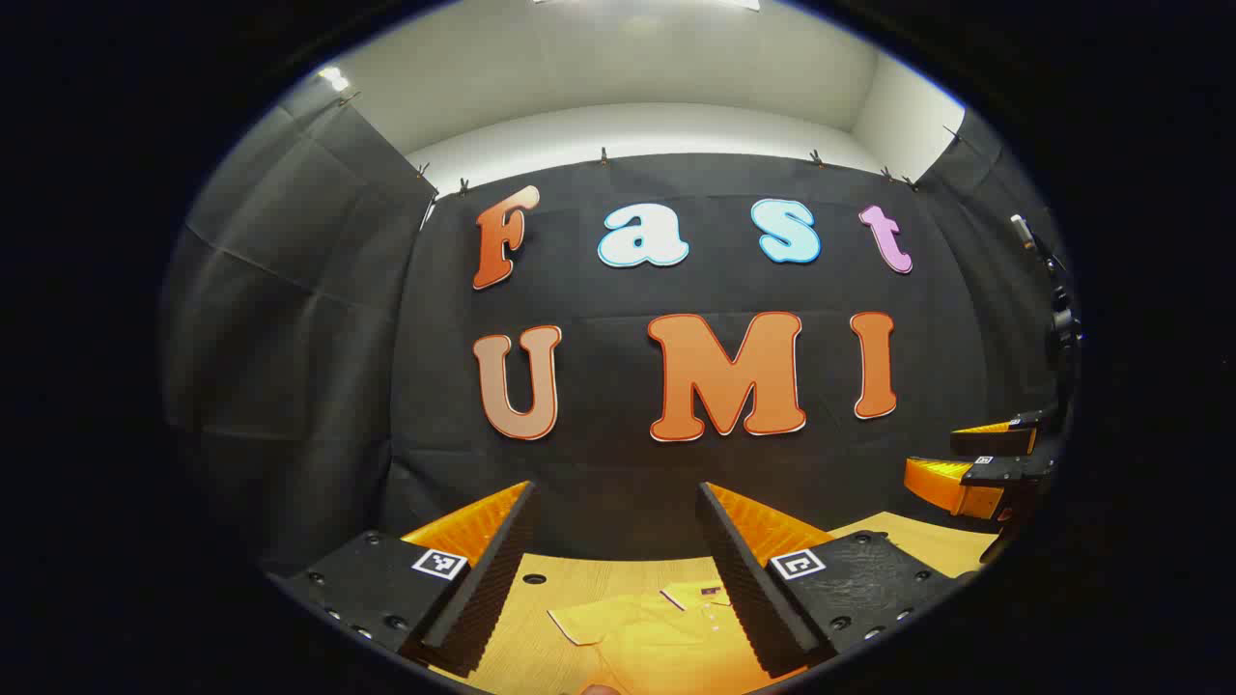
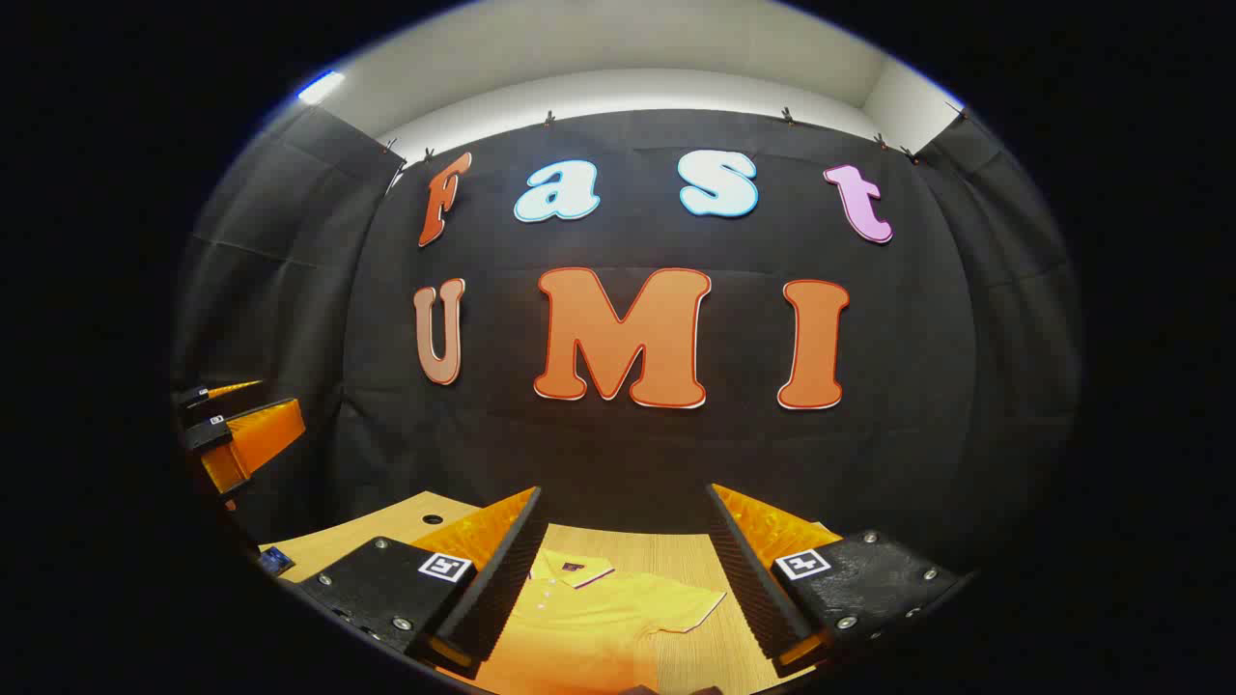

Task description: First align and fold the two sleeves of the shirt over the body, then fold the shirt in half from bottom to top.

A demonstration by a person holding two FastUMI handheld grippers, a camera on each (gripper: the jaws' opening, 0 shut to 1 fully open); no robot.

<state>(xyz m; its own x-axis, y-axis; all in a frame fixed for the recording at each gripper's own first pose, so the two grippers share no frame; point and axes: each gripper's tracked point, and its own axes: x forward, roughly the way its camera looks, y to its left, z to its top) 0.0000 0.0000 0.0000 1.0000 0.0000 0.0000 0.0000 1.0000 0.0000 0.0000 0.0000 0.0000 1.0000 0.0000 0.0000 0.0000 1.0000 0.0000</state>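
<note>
The light wooden desk (image 2: 637,550) runs up to the black cloth wall, and much of its surface is hidden behind the gripper fingers and cut off by the lower rim of both views. On it lies the yellow short-sleeved polo shirt (image 2: 608,618), spread flat with its collar toward the desk's far edge; only the collar, placket and one sleeve at a time can be made out, the body and hem being cut off below. In the left gripper view the shirt (image 1: 657,632) shows between the fingers of the left gripper (image 1: 616,560), whose jaws stand wide apart above the cloth, holding nothing. The right gripper (image 2: 623,565) hangs the same way, jaws spread and empty, over the shirt. A small dark round hole (image 1: 534,579) sits in the desk near its far edge.
</note>
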